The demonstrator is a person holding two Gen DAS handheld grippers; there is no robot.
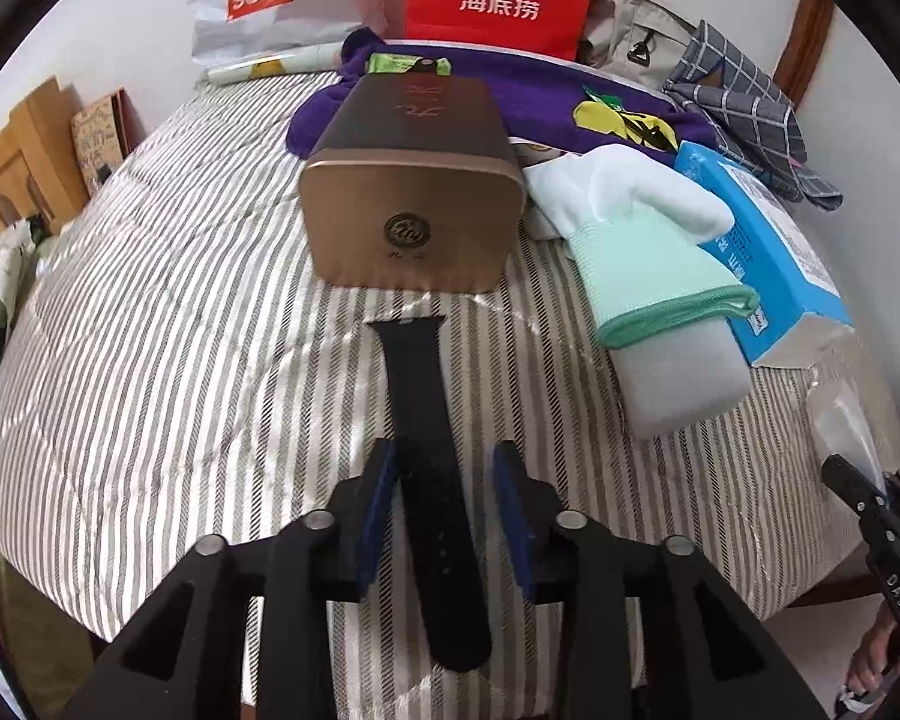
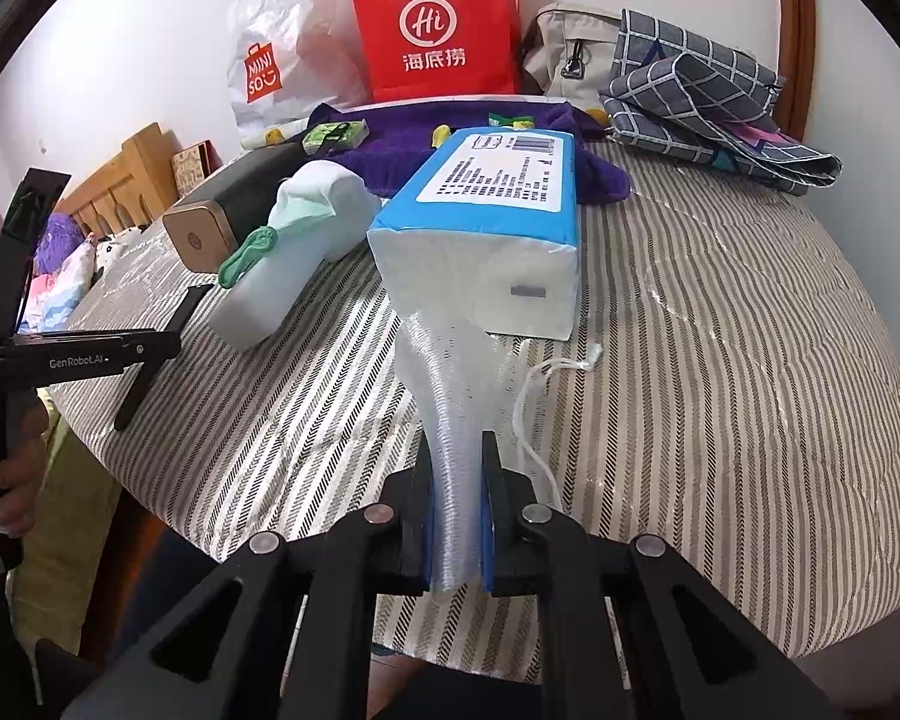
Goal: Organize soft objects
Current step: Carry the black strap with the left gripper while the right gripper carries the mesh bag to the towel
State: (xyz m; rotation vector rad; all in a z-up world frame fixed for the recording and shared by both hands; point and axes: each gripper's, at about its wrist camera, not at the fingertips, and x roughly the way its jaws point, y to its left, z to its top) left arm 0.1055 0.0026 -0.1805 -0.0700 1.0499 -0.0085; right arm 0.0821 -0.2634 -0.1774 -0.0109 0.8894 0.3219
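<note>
A home bedroom: striped quilted bed [image 1: 150, 330], wooden headboard [image 1: 24, 162], shopping bags [image 2: 438, 30].

Red paper bag [image 2: 438, 30] and white Miniso bag [image 2: 276, 54] stand against the wall behind the striped bed [image 2: 720, 330]

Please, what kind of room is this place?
Most likely a bedroom: a bed with a striped quilt, a wooden headboard against the wall, and shopping bags such as the red one standing behind.
</note>
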